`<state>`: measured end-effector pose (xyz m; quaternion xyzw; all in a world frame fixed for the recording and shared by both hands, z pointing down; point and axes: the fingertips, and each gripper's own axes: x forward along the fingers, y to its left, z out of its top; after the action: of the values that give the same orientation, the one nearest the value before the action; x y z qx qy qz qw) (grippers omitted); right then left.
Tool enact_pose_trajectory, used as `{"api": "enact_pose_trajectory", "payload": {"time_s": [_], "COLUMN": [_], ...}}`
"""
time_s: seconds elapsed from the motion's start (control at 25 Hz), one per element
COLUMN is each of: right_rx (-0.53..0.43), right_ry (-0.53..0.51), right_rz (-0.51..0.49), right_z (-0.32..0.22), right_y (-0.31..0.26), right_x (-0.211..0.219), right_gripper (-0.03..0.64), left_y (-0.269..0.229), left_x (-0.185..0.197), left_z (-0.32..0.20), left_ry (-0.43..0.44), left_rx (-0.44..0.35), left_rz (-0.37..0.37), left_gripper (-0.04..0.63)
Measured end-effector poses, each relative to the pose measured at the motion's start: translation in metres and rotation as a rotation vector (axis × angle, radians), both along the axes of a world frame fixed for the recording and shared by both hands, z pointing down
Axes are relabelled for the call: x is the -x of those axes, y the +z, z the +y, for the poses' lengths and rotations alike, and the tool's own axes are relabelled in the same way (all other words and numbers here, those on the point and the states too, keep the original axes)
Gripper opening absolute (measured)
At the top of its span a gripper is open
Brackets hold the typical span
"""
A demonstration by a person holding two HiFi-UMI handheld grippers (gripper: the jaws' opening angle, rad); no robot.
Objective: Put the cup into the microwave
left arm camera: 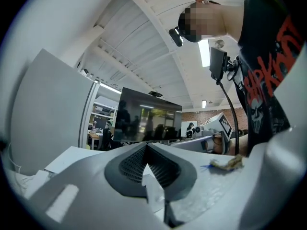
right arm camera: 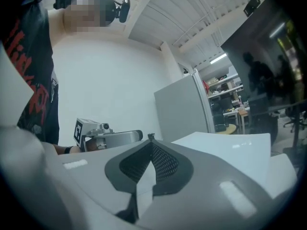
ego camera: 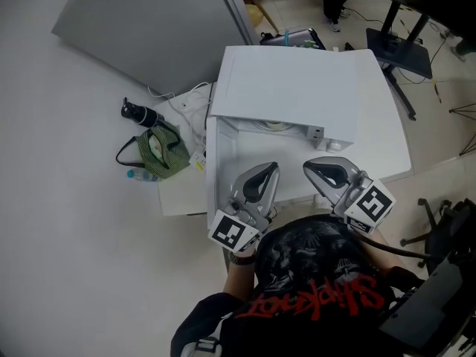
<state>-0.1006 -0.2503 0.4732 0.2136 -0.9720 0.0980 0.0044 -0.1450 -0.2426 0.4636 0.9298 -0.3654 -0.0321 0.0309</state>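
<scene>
Left tongs [ego camera: 266, 171] and right tongs [ego camera: 310, 166] are both pinched together, empty, before the boxy white microwave [ego camera: 297, 88]. No cup shows plainly — perhaps the pale round rim [ego camera: 277, 126] inside; likely light, stiff — grip its wall.

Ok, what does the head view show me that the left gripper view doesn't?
Only the head view: the whole white microwave from above, with a green bag and a black bottle to its left. Only the left gripper view: the ceiling, a dark glass panel, and, close up, the left gripper shut on nothing. Both: the right gripper and the person's black printed shirt.
</scene>
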Motion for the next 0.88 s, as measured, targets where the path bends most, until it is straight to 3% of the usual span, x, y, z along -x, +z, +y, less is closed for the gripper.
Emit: {"api": "enact_pose_trajectory", "payload": {"time_s": [0.44, 0.6, 0.88], "right_rx": [-0.033, -0.029, 0.013], "right_ry": [0.013, 0.017, 0.007], "right_rz": [-0.035, -0.021, -0.025], "right_z": [-0.003, -0.001, 0.004], "right_y": [-0.031, -0.029, -0.018], "right_x": [-0.005, -0.005, -0.002], "right_gripper": [0.0, 0.0, 0.0], "left_y": [-0.023, -0.009, 0.003], "left_x": [-0.004, -0.01, -0.01], "left_z": [-0.009, -0.005, 0.002], "left_ry": [0.044, 0.067, 0.076], "left_rx": [-0.035, -0.007, 0.033], "left_rz": [-0.001, -0.08, -0.07], "left_gripper": [0.001, 0.001, 0.001]}}
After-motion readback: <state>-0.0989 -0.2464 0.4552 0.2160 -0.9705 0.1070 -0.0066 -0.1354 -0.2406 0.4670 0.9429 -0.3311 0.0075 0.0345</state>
